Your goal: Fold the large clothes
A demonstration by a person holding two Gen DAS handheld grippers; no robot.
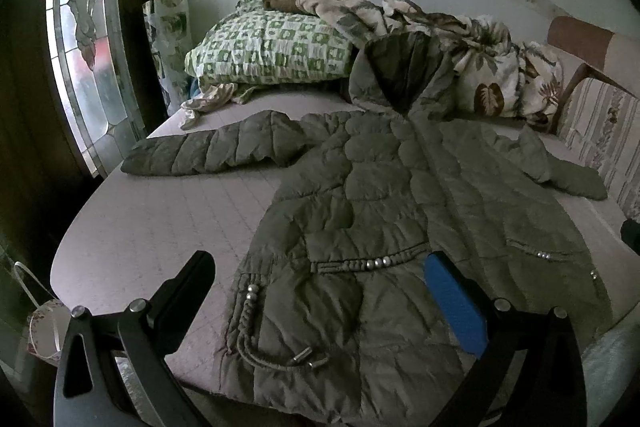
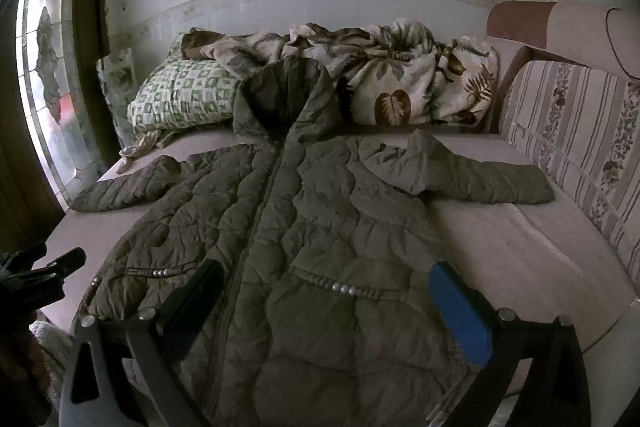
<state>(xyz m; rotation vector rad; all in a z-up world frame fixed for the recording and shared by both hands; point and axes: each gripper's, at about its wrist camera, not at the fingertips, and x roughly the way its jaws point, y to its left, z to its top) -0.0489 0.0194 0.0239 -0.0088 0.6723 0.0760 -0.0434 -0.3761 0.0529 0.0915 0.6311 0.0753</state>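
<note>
While spread flat, front up: olive quilted hooded puffer jacket [image 1: 384, 211] on the pale pink bed [image 1: 160, 227].
Hem: at the bed's near edge.
Sleeves: out sideways; bare mattress beside each.
Hood: against the heaped leaf-print bedding [image 2: 400, 87].
Left gripper [image 1: 320, 291]: fingers spread, hovering over the hem.
Right gripper [image 2: 326, 301]: fingers spread, holding nothing.

We see an olive-green quilted hooded puffer jacket [image 1: 384, 195] [image 2: 288, 227] lying flat, front up and zipped, on the bed, both sleeves spread outward, hood propped against the bedding behind.
</note>
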